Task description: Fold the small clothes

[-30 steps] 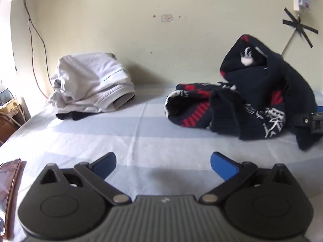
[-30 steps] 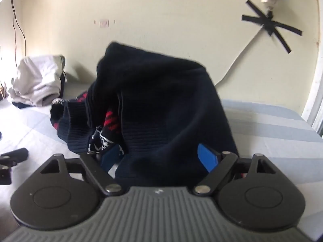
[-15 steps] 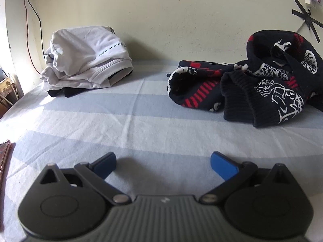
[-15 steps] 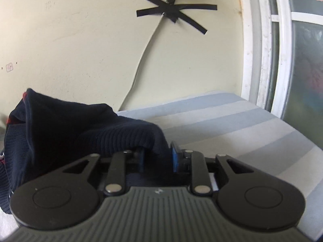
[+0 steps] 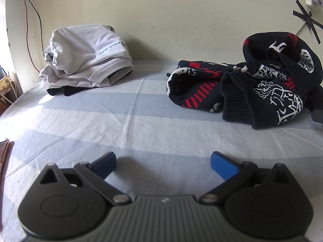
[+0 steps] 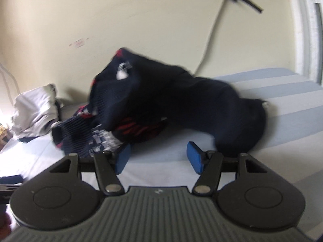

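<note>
With nothing between its opening jaws, the right gripper (image 6: 158, 158) is letting the crumpled dark sweater (image 6: 173, 104) lie on the bed (image 5: 141, 125), while the left gripper (image 5: 163, 164) is hovering wide open and empty, so spreading it flat probably comes next.

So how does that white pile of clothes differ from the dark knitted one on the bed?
The white pile is plain, smooth fabric, folded and stacked by the wall. The dark knitted one is thick ribbed navy knit with red and white patterns, lying crumpled and unfolded. Both rest on the striped bedsheet, and neither is gripped.
</note>
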Motion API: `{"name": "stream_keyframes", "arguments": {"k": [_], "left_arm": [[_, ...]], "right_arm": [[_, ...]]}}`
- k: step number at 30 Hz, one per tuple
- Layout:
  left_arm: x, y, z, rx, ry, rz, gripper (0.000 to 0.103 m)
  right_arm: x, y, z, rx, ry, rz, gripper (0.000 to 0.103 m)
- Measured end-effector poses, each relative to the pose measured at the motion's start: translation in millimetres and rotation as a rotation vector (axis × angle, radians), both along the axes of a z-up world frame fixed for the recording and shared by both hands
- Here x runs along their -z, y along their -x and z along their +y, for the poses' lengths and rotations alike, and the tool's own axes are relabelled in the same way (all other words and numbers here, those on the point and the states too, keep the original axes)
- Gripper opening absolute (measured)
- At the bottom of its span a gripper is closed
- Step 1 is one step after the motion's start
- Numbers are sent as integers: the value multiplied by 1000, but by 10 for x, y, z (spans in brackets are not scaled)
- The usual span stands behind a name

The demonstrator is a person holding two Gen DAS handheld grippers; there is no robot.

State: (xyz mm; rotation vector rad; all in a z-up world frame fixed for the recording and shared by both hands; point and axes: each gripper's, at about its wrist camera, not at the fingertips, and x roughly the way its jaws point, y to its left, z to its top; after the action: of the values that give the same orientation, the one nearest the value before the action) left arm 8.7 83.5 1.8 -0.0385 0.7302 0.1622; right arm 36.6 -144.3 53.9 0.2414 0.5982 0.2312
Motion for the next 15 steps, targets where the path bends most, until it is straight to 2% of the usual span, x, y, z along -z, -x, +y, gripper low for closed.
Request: {"name": "stream_keyframes", "arguments": {"k": [3,4,11,12,13,15], "left_arm": [[-2,-2,-2,-1,-1,0,103],[-3,-3,0,-1,-1,0,103],[-8,11,11,-1,1,-2,103],[-7,11,9,-1,1,-2,103],[-7,11,10,-1,2,-2,103],[-5,13,8,-1,1,-2,103]], "right_arm": [[4,-104,183,-47,-14,21,82],[10,-143,235,-55,-21,28,84],[151,-388,386,-75,-52,92,83],[175,-410,379,-81,-61,93,73],[180,-440,400,-84,-61,93,51],[186,-492,436,-99,-50,107,28]]}}
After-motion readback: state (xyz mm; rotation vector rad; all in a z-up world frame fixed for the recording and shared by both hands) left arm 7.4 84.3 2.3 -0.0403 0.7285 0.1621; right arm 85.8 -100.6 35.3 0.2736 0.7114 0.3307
